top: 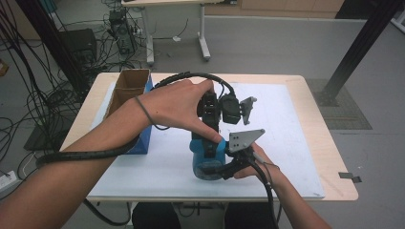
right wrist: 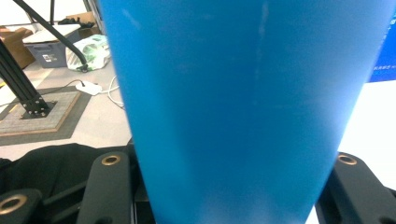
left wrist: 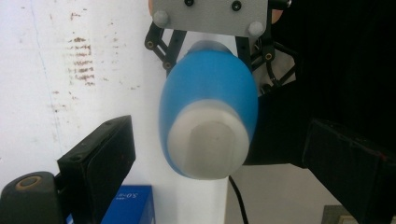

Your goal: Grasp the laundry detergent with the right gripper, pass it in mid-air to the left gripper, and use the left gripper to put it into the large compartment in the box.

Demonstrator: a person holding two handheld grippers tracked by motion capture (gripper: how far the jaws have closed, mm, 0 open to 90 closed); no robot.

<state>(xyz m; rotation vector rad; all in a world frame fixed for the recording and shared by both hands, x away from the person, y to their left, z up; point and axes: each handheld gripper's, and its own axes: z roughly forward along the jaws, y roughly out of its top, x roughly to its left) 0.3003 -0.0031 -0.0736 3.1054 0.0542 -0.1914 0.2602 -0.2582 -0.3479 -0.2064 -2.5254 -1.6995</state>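
This is looking like a lab or a workshop room. A small wooden table point(top: 329, 143) is standing on a grey floor point(top: 267, 43). Lots of black cables point(top: 28, 95) are lying in tangles beside it. Black metal poles point(top: 363, 43) are standing up nearby, and another desk point(top: 176, 28) is sitting behind.

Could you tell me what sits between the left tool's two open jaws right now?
The white cap of the blue bottle, untouched by either jaw, as the left gripper view shows.
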